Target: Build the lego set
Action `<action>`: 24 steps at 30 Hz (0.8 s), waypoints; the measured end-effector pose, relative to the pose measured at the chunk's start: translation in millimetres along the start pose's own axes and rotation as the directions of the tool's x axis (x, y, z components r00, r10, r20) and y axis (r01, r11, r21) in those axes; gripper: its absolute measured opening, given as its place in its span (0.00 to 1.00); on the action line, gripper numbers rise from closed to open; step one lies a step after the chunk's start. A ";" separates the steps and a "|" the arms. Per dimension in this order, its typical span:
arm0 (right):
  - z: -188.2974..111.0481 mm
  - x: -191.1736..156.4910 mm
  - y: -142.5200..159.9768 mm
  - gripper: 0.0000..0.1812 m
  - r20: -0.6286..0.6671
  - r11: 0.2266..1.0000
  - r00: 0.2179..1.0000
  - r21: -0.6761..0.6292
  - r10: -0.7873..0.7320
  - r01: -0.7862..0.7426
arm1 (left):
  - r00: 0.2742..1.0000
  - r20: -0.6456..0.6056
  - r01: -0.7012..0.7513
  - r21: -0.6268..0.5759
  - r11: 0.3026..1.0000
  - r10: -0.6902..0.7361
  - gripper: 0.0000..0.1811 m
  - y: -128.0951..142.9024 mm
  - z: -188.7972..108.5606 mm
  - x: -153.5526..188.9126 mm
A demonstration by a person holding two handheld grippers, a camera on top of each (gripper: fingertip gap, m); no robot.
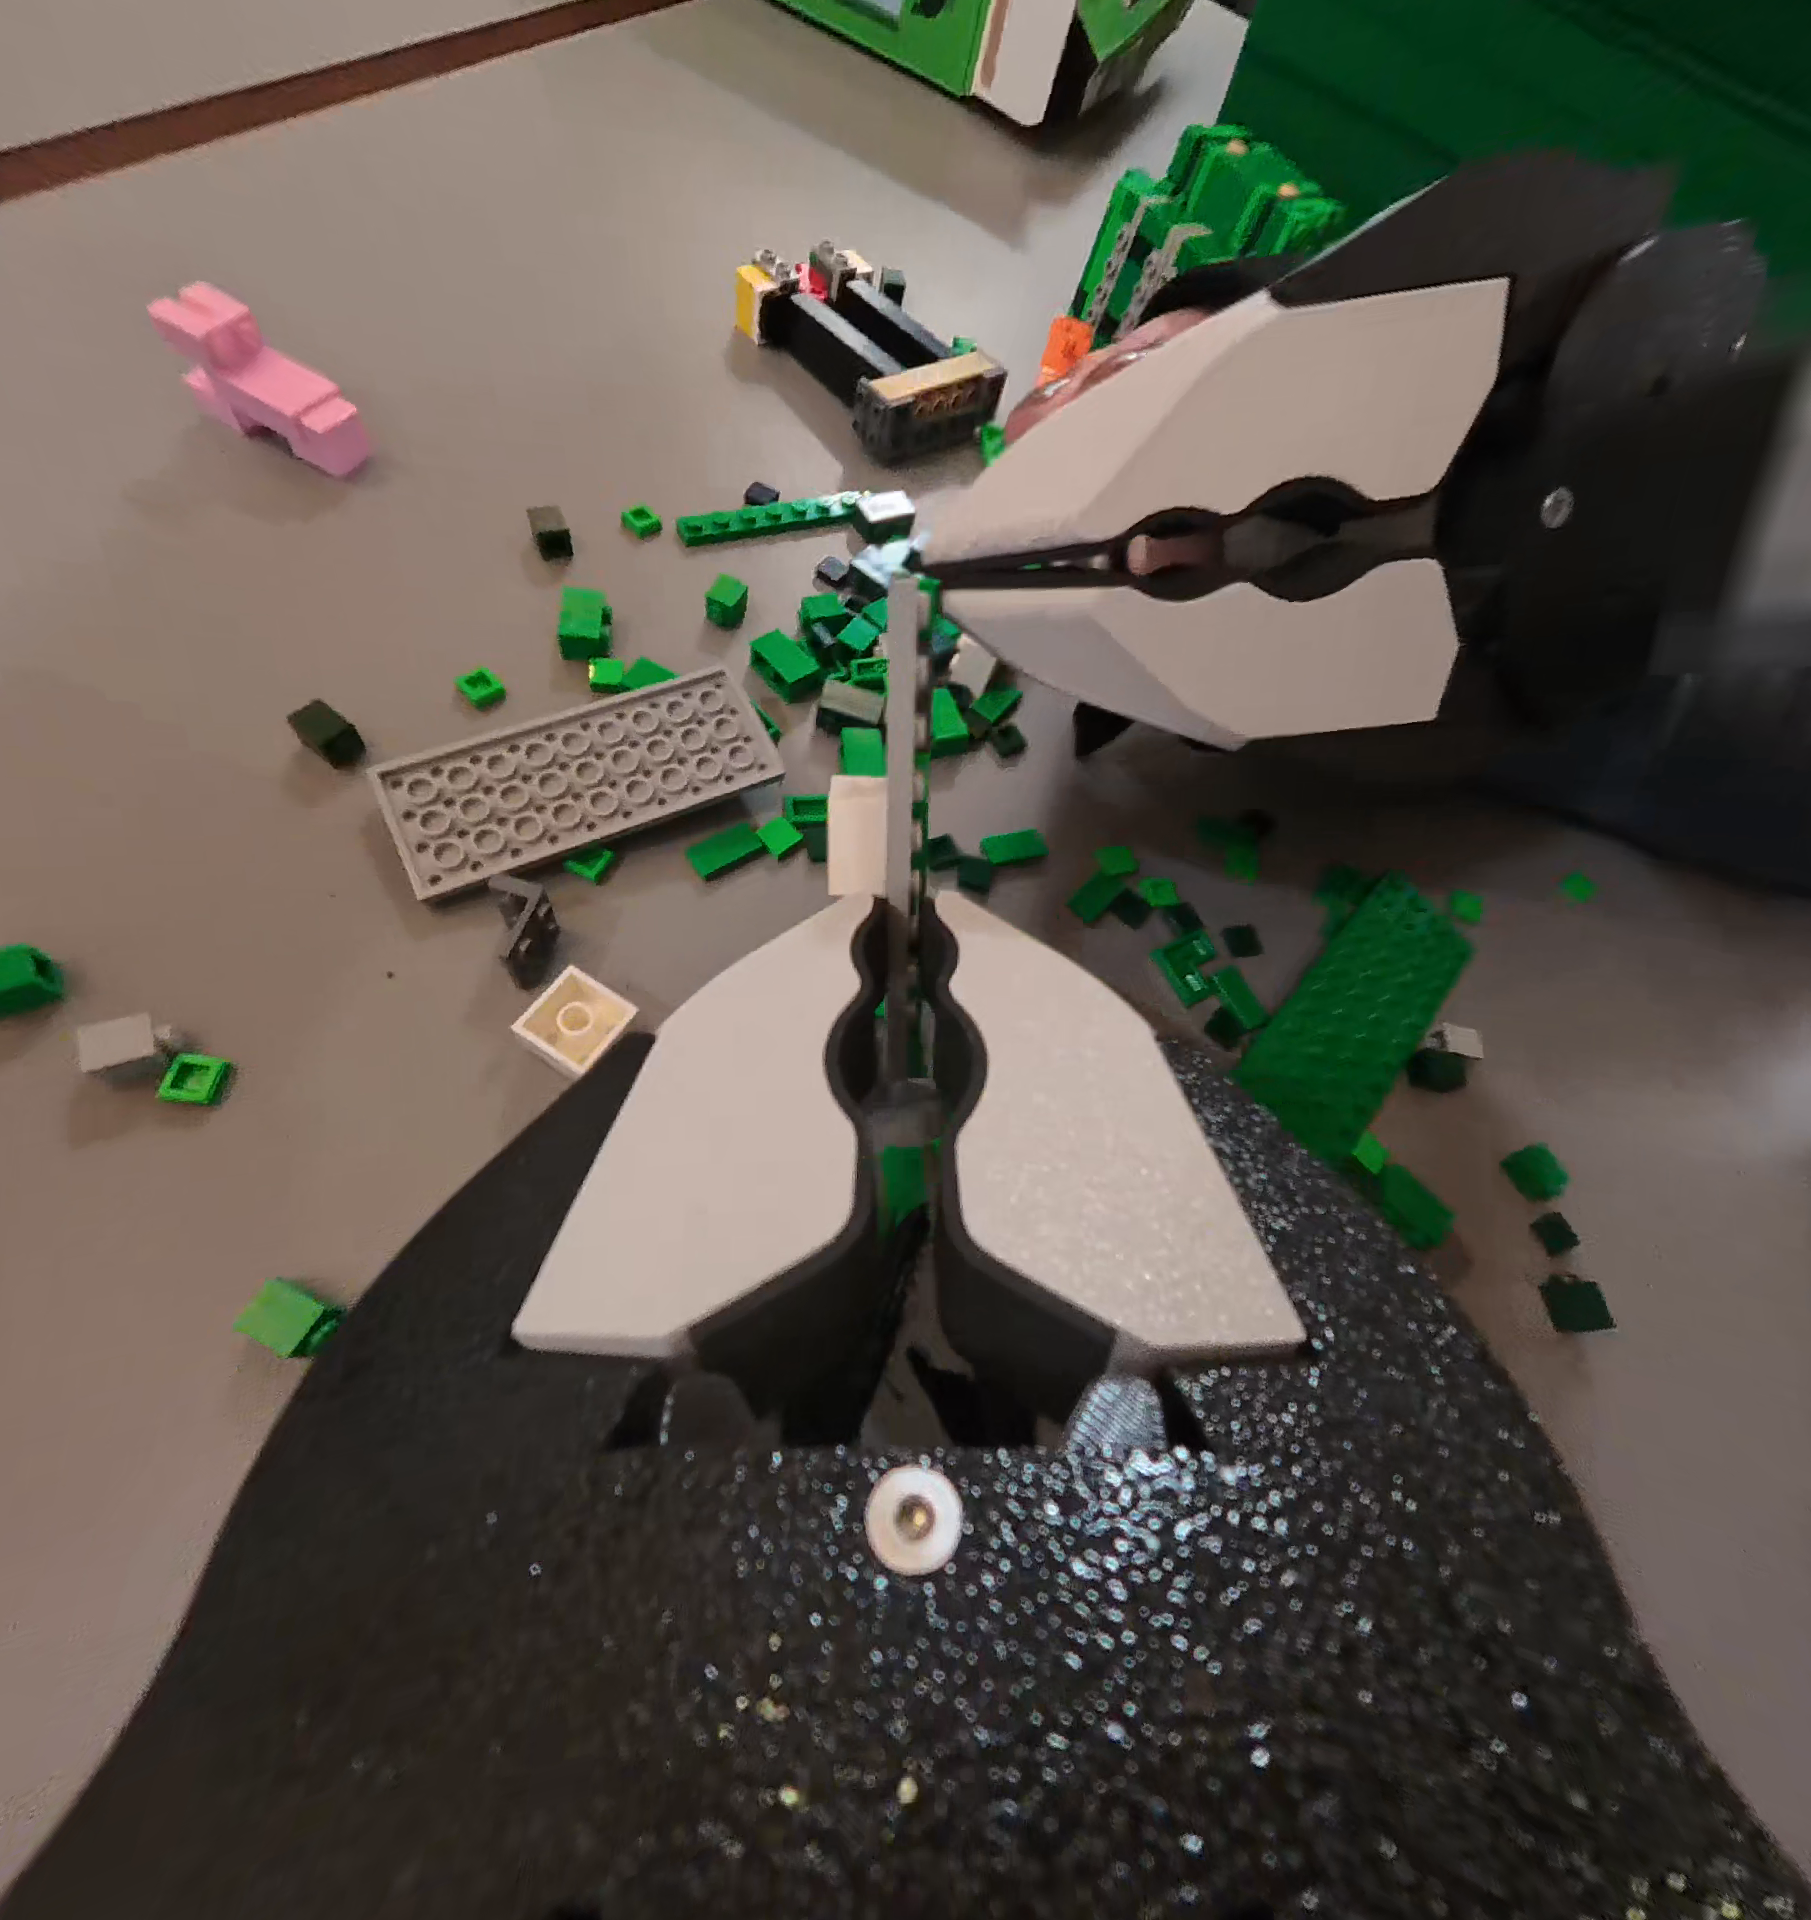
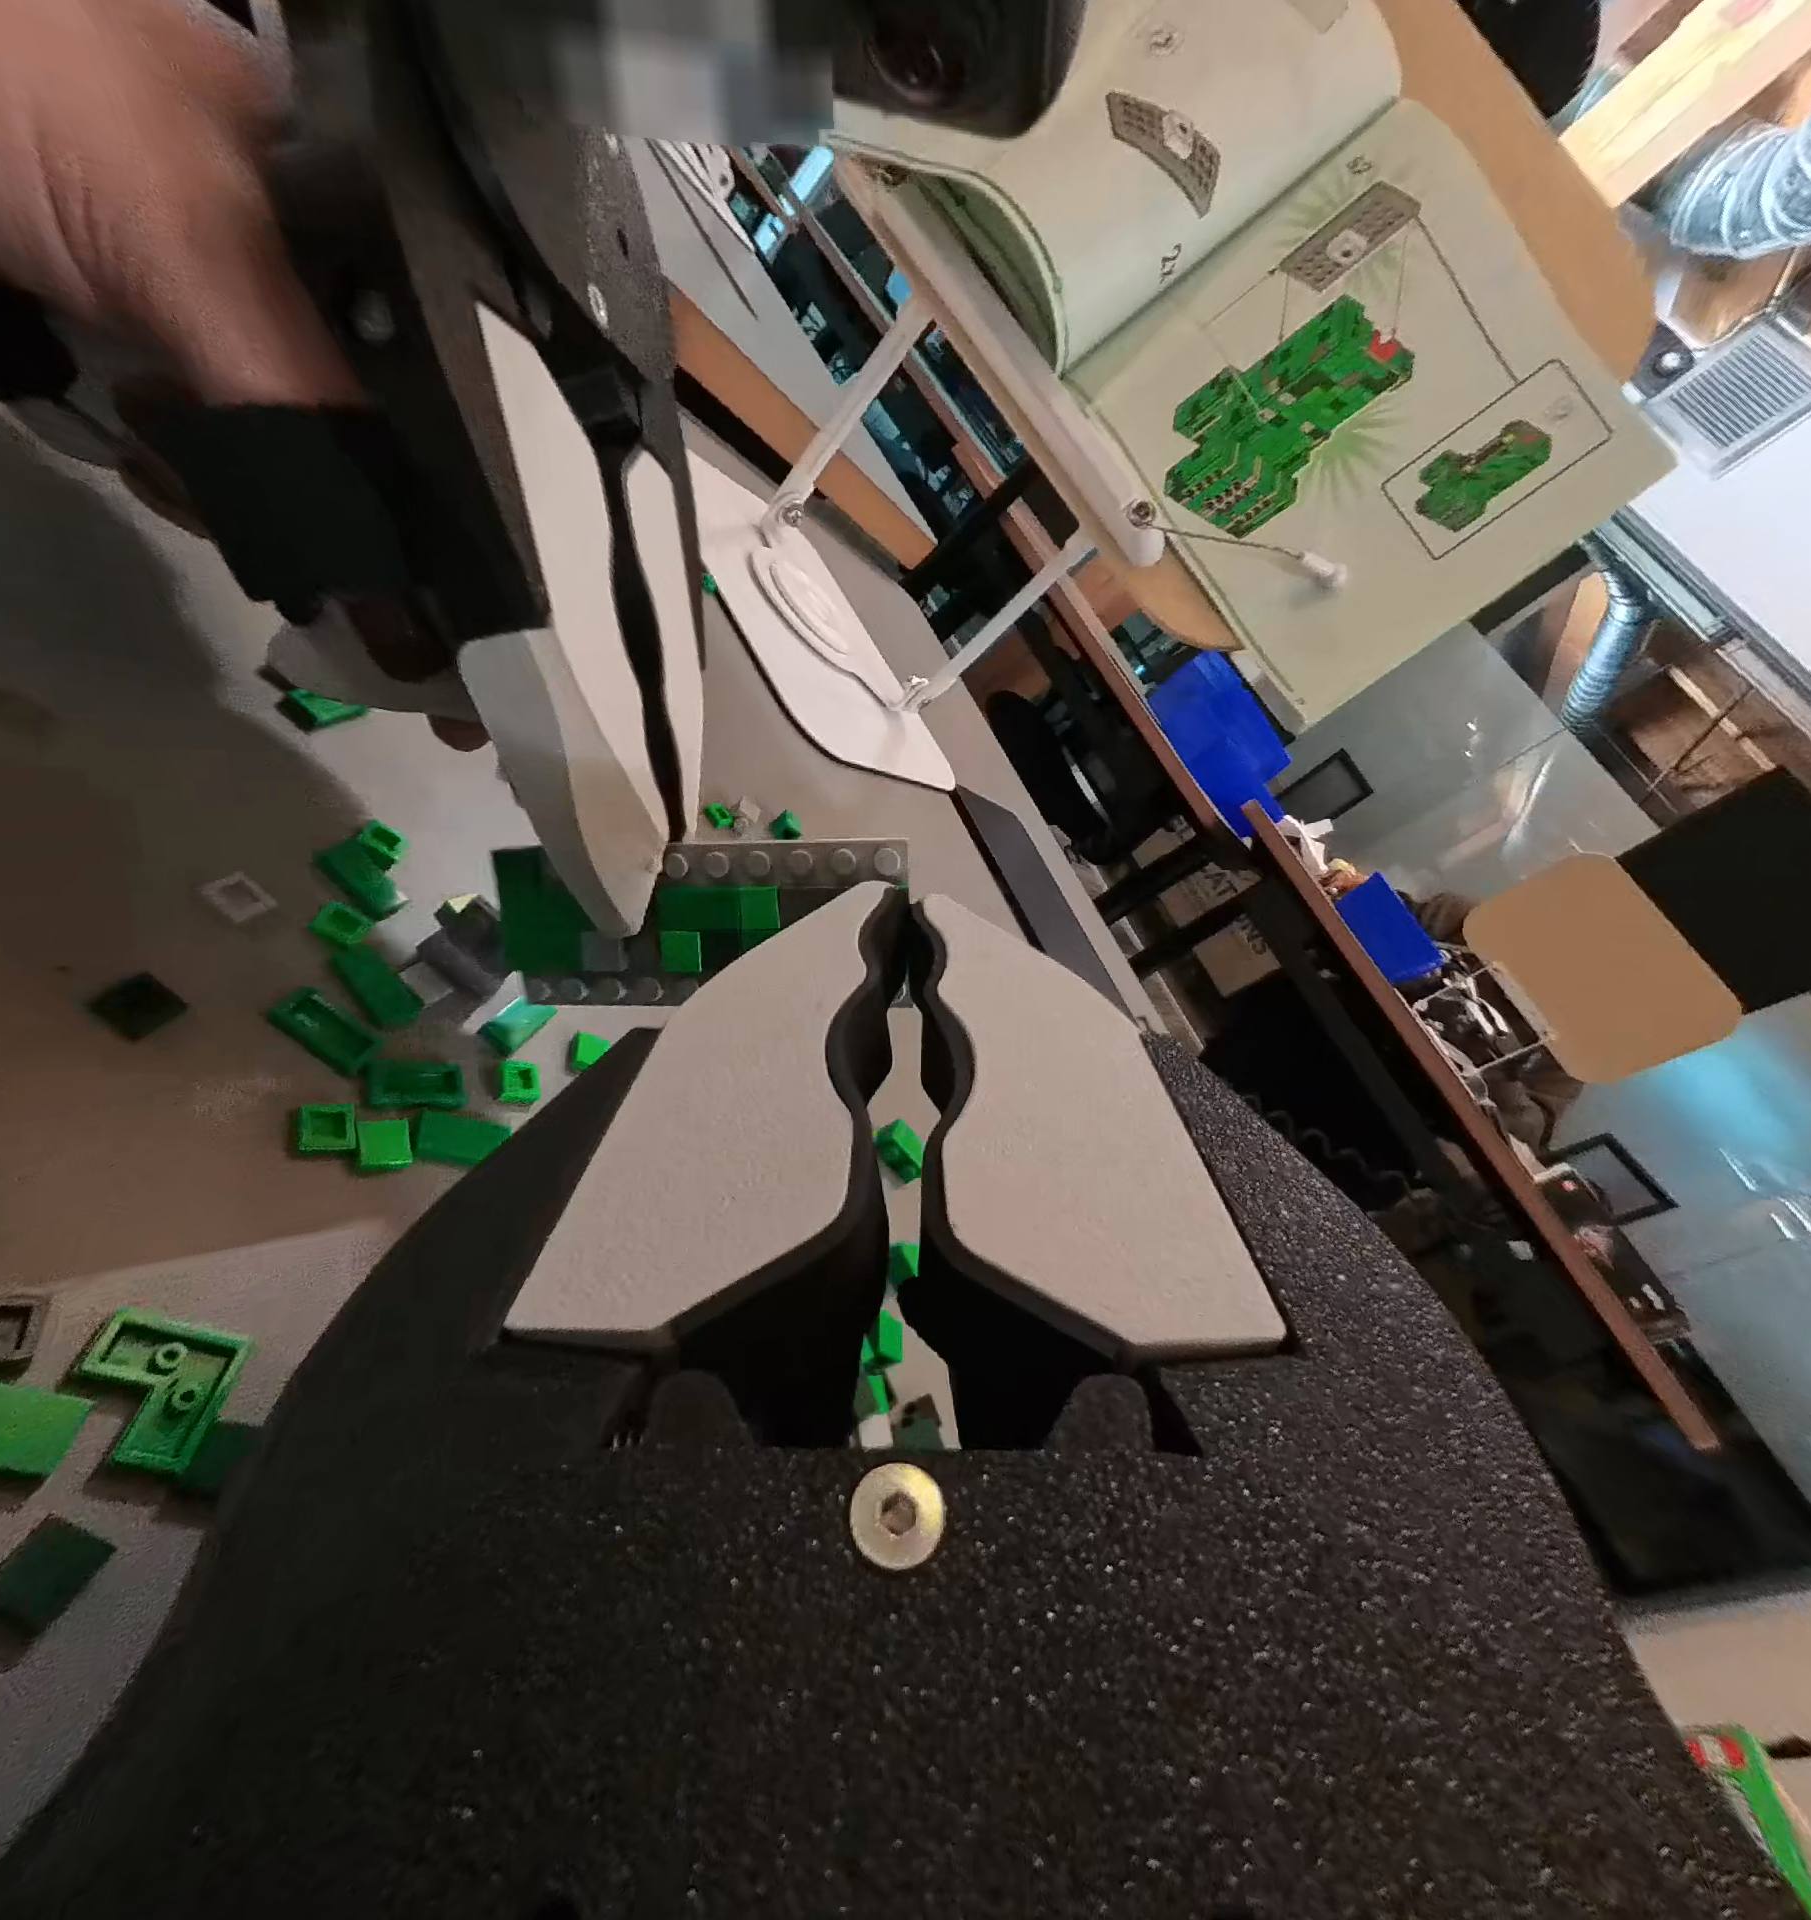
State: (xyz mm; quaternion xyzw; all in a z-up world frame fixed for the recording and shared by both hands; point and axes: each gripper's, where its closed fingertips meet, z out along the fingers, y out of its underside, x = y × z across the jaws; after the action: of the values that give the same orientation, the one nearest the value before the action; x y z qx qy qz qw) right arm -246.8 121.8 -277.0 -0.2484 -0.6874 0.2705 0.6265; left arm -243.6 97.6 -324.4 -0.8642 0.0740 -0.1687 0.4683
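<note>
Where the left wrist view looks down its own fingers, the left gripper (image 1: 906, 914) is pinched on a thin grey plate (image 1: 901, 748), held edge-on above the table (image 1: 257, 644). The plate's long axis runs straight away from the camera, in line with the fingers, and its far end points toward the loose green pieces (image 1: 839, 665). Green tiles line its right face. The right gripper (image 1: 932, 566) comes in from the right with its tips pressed together at that far end, on a small pale piece that is too blurred to identify. Flat on the table to the left lies a second grey plate (image 1: 568, 779), underside up. A pink figure (image 1: 257, 379) stands well apart at the far left, a black assembly (image 1: 870, 353) sits farther back, and a green plate (image 1: 1348, 1008) lies to the right.

In the right wrist view the same held plate (image 2: 787, 864) shows broadside: its stud row runs left to right, with green tiles (image 2: 714, 914) covering the face below. The left gripper (image 2: 636, 883) reaches down from above, clamped on the plate's left part. The right gripper (image 2: 906, 904) meets the plate's right end with its tips nearly closed; whether anything lies between them I cannot tell. An open booklet (image 2: 1348, 395) rests on a stand behind.
</note>
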 end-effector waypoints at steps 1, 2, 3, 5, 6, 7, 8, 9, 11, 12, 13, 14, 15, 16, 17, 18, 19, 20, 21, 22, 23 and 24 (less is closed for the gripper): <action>-0.5 -0.7 -1.0 0.00 0.011 1.000 1.000 0.015 0.023 -0.023 | 1.000 0.008 0.000 0.001 1.000 0.000 0.03 0.8 0.0 -2.5; -0.7 -1.2 -2.5 0.00 0.029 0.997 0.997 0.030 0.068 -0.069 | 1.000 0.006 -0.001 0.008 1.000 0.001 0.03 0.2 -0.6 -3.3; -0.5 -2.6 -4.0 0.05 0.056 0.992 0.991 0.042 0.120 -0.123 | 1.000 0.003 -0.002 0.019 1.000 0.002 0.03 -1.3 -1.6 -3.5; 0.7 -3.1 -3.1 0.16 0.083 0.981 0.979 0.042 0.186 -0.190 | 0.999 0.007 -0.033 0.018 0.999 0.032 0.03 -1.6 -3.1 -3.6; 1.3 -3.8 -1.9 0.19 0.090 0.980 0.977 0.037 0.194 -0.198 | 0.998 0.018 -0.065 0.009 0.998 0.065 0.03 -0.9 -3.3 -4.2; 1.4 -5.6 -1.7 0.19 0.102 0.979 0.976 0.037 0.194 -0.198 | 0.994 0.022 -0.109 0.000 0.994 0.109 0.03 -0.2 -3.0 -3.1; 1.0 -8.8 -2.4 0.17 0.121 0.979 0.974 0.041 0.192 -0.198 | 0.988 0.035 -0.152 -0.011 0.988 0.152 0.03 0.6 -2.4 -2.8; 0.6 -12.5 -2.7 0.13 0.144 0.979 0.971 0.042 0.193 -0.201 | 0.981 0.053 -0.186 -0.021 0.982 0.187 0.03 0.9 -2.4 -3.4; 0.8 -14.2 -2.2 0.11 0.164 0.972 0.961 0.039 0.221 -0.231 | 0.966 0.074 -0.244 -0.041 0.969 0.247 0.03 2.2 -3.3 -4.3; 0.3 -13.6 -2.8 0.11 0.176 0.965 0.953 0.045 0.245 -0.257 | 0.959 0.078 -0.272 -0.037 0.962 0.274 0.03 1.4 -4.1 -4.0; -0.5 -13.3 -4.4 0.11 0.195 0.955 0.941 0.054 0.275 -0.290 | 0.954 0.074 -0.288 -0.031 0.957 0.289 0.03 0.7 -4.5 -2.9; -1.7 -13.3 -6.0 0.11 0.217 0.943 0.927 0.063 0.307 -0.327 | 0.953 0.063 -0.297 -0.023 0.955 0.298 0.03 -0.2 -4.7 -0.5; -2.8 -13.9 -7.1 0.11 0.242 0.930 0.910 0.065 0.337 -0.361 | 0.950 0.051 -0.309 -0.017 0.951 0.309 0.03 -0.3 -4.4 1.8; -3.5 -14.9 -6.6 0.09 0.267 0.920 0.894 0.056 0.360 -0.387 | 0.946 0.051 -0.319 -0.022 0.947 0.320 0.03 0.8 -4.2 1.8; -4.0 -16.0 -5.7 0.09 0.290 0.912 0.879 0.044 0.379 -0.408 | 0.944 0.043 -0.327 -0.029 0.944 0.328 0.03 2.5 -3.5 2.2; -4.4 -16.4 -5.0 0.09 0.305 0.906 0.868 0.039 0.392 -0.423 | 0.945 0.035 -0.324 -0.029 0.946 0.325 0.03 3.4 -2.6 2.9; -4.9 -16.0 -4.7 0.09 0.312 0.900 0.861 0.038 0.401 -0.433 | 0.948 0.029 -0.316 -0.022 0.948 0.317 0.03 3.3 -1.6 3.5; -5.3 -15.2 -4.7 0.09 0.315 0.895 0.856 0.039 0.410 -0.443 | 0.951 0.024 -0.309 -0.011 0.951 0.309 0.03 2.9 -0.8 4.1; -5.6 -14.2 -4.4 0.09 0.317 0.890 0.850 0.039 0.420 -0.454 | 0.953 0.019 -0.302 0.002 0.953 0.302 0.03 2.0 -0.2 4.7; -5.8 -12.7 -4.0 0.08 0.317 0.883 0.844 0.040 0.433 -0.468 | 0.956 0.012 -0.292 0.018 0.956 0.292 0.03 0.9 0.1 5.2; -6.2 -10.6 -4.3 0.08 0.318 0.872 0.835 0.045 0.450 -0.487 | 0.960 0.003 -0.280 0.037 0.959 0.280 0.03 -0.8 0.1 6.0; -7.2 -8.1 -6.5 0.08 0.328 0.852 0.816 0.058 0.476 -0.520 | 0.964 -0.006 -0.265 0.059 0.962 0.266 0.04 -3.0 -0.3 6.9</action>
State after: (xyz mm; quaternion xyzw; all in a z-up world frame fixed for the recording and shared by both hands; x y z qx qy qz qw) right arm -238.9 112.0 -277.9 -0.3294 -0.6638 0.5092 0.4376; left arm -237.3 97.0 -320.2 -0.8314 0.1874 -0.1123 0.5109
